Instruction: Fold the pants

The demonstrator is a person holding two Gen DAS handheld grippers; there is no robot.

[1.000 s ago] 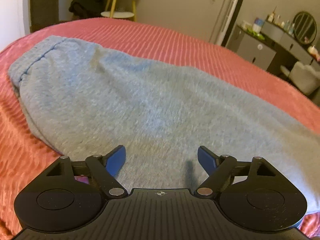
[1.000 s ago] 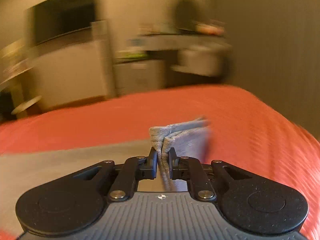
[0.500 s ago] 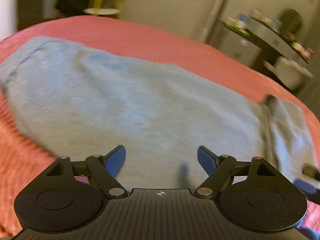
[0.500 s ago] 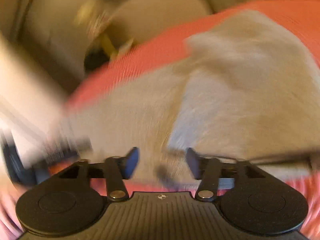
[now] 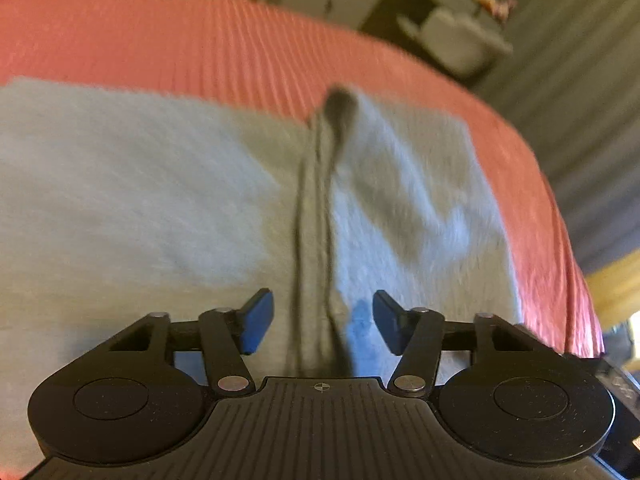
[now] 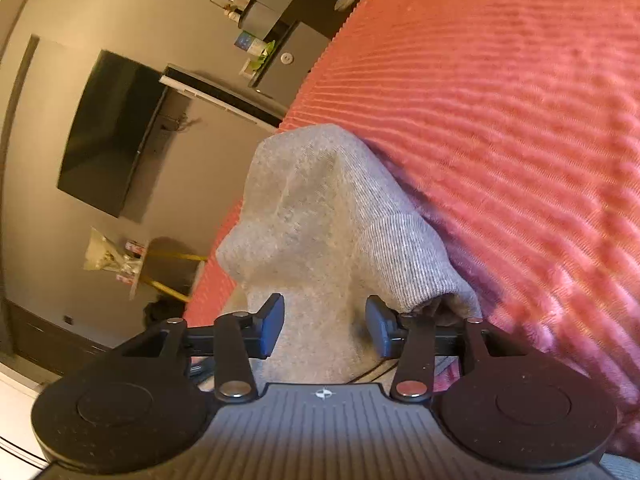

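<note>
Left claw (image 5: 323,322) closing astride grey, creased pants (image 5: 160,200).

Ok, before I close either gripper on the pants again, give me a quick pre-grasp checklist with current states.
1. Left gripper jaws apart, just been closing: ok.
2. Raised fold ridge of the grey pants between the left pads, unpinched: ok.
3. Right gripper jaws apart, just been closing: ok.
4. Pant cuff centred in the right gripper: not ok, it sits beside one pad.
5. Pants lying on the red bedspread: ok.
6. Fold edges aligned: cannot tell.
</note>
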